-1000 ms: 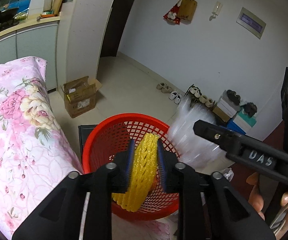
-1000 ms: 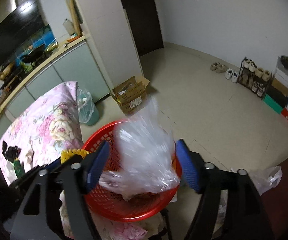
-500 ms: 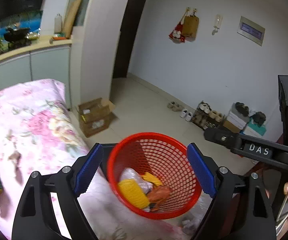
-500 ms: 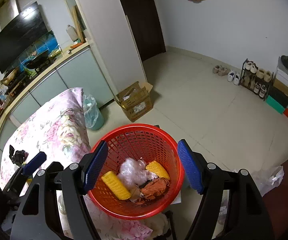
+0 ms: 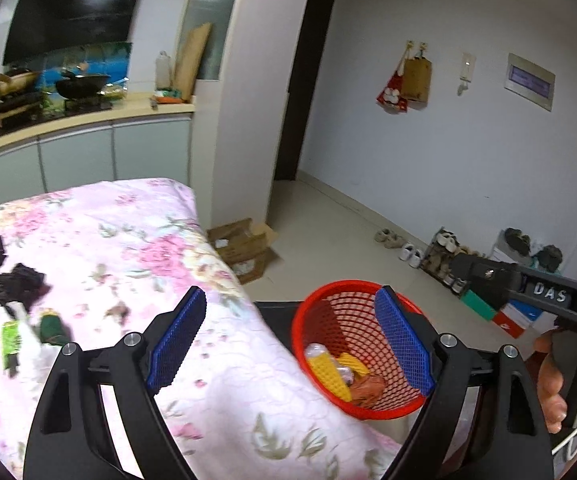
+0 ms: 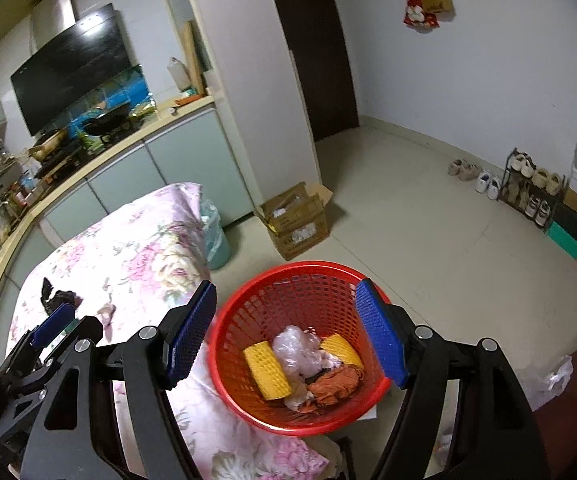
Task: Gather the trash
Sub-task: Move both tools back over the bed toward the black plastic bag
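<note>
Two yellow foam nets point(image 6: 266, 370) (plus clear plastic point(image 6: 298, 350)) fill red basket point(image 6: 248, 400).

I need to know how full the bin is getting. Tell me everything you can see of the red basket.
The red basket is a round, open-topped bin of what looks like plastic mesh with a solid rim. It stands upright beside the flower-patterned cloth, on a dark support that is mostly hidden. It is far from full: only the bottom is covered, by two yellow foam nets, a crumpled clear plastic bag and an orange-brown wad. Neither claw touches it.
</note>
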### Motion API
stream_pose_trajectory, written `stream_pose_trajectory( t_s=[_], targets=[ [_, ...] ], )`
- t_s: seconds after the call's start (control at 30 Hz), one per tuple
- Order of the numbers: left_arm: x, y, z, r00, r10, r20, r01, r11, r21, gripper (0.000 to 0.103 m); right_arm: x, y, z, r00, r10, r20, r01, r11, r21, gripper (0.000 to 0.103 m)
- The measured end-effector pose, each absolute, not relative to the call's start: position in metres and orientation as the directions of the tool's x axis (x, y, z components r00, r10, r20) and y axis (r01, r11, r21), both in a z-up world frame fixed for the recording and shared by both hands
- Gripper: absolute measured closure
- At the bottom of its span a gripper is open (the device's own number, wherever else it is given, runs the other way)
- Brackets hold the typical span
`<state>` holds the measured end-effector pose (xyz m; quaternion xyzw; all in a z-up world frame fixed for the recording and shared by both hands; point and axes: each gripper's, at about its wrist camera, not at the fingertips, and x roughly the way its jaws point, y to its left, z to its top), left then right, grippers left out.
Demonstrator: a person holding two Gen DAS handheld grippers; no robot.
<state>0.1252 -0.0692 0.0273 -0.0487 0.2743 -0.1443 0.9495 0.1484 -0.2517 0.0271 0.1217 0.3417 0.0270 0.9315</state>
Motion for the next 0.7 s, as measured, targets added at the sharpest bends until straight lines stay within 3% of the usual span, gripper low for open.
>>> stream_pose_trajectory(
  t_s=[0.7],
  targets=[
    [0.089, 0.014, 0.038, 0.866, -0.091, -0.491, 0.037, 0.992, -0.119, 0.02, 0.12, -0.177, 0.031, 0.765, 0.282, -0.578, -0.19, 0.958, 0.216, 0.033]
  ],
)
